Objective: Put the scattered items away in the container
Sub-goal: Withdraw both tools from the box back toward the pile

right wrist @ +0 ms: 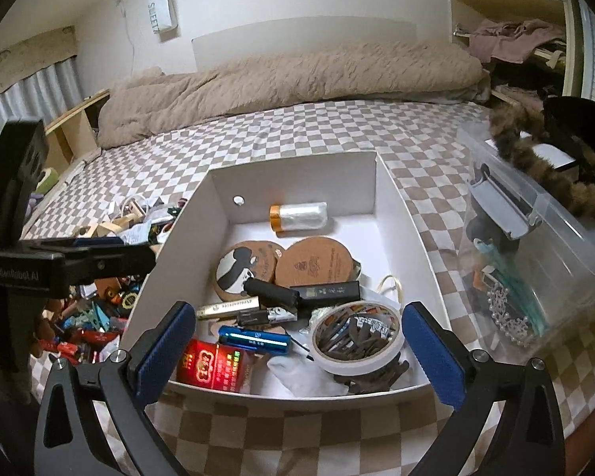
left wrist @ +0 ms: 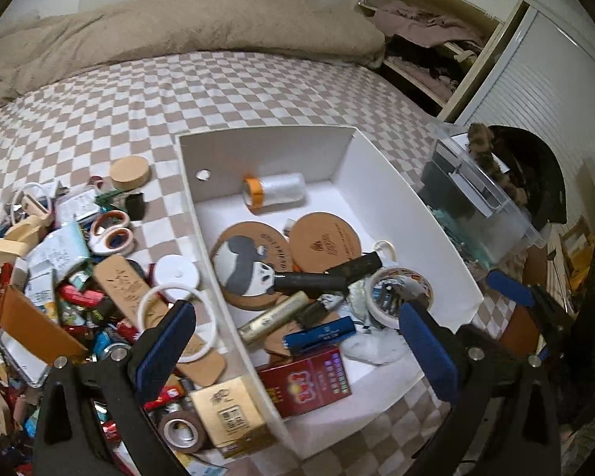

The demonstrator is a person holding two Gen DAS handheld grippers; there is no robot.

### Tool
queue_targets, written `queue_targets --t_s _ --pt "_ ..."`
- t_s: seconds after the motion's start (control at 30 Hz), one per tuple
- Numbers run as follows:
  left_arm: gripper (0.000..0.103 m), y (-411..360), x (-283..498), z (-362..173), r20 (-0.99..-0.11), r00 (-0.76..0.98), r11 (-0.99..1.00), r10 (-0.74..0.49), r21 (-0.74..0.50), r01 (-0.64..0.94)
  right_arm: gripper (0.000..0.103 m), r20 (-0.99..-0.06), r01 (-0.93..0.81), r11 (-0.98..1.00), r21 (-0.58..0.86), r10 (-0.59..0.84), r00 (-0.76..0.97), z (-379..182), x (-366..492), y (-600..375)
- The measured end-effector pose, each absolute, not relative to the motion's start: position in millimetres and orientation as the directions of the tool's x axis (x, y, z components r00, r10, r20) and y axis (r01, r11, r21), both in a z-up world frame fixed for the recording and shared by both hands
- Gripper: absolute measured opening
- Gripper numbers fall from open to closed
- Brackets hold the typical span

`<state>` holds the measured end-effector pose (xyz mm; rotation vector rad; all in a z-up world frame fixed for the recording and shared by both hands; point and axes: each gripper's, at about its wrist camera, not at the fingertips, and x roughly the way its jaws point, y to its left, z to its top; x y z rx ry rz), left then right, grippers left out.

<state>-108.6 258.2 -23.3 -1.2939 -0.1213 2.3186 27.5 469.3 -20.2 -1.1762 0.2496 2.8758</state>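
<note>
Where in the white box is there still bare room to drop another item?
The white box has bare floor along its right wall, beside the plastic roll and the cork coasters. The near half is crowded: tape ring, red pack, blue case. The pile outside its left wall is packed.

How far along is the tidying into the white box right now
Partly done. The white box already holds cork coasters, a tape roll, a red pack and more. Both the left gripper and right gripper are open and empty. A big pile beside the box is left.
</note>
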Motion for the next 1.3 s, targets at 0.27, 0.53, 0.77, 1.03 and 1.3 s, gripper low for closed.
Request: queue_targets --t_s 0.27,0.53,0.77,1.03,1.3 --pt "0.103 233 -100 -20 -0.763 -0.499 -0.900 0.411 -0.252 -0.355 0.103 -0.694 -0.091 -0.987 0.132 -0.027 -0.719 -17 28 458" --pt "0.103 207 -82 -13 -0.716 -0.591 -0.916 0.372 -0.179 -0.359 0.103 -0.695 -0.106 -0.985 0.137 -0.019 -0.719 -17 28 448" --pt "0.103 187 -71 -14 -0.702 -0.617 -0.922 0.356 -0.156 -0.355 0.103 -0.694 -0.098 -0.987 0.128 -0.018 -0.719 -14 28 435" --pt "0.103 165 -62 -17 -0.698 -0.625 -0.927 0.349 -0.160 -0.339 0.103 -0.677 -0.079 -0.988 0.133 -0.032 -0.735 -9 28 416" --pt "0.103 129 -52 -20 -0.700 -0.626 -0.935 0.344 -0.189 -0.301 0.103 -0.635 -0.063 -0.989 0.131 -0.035 -0.772 -10 35 390"
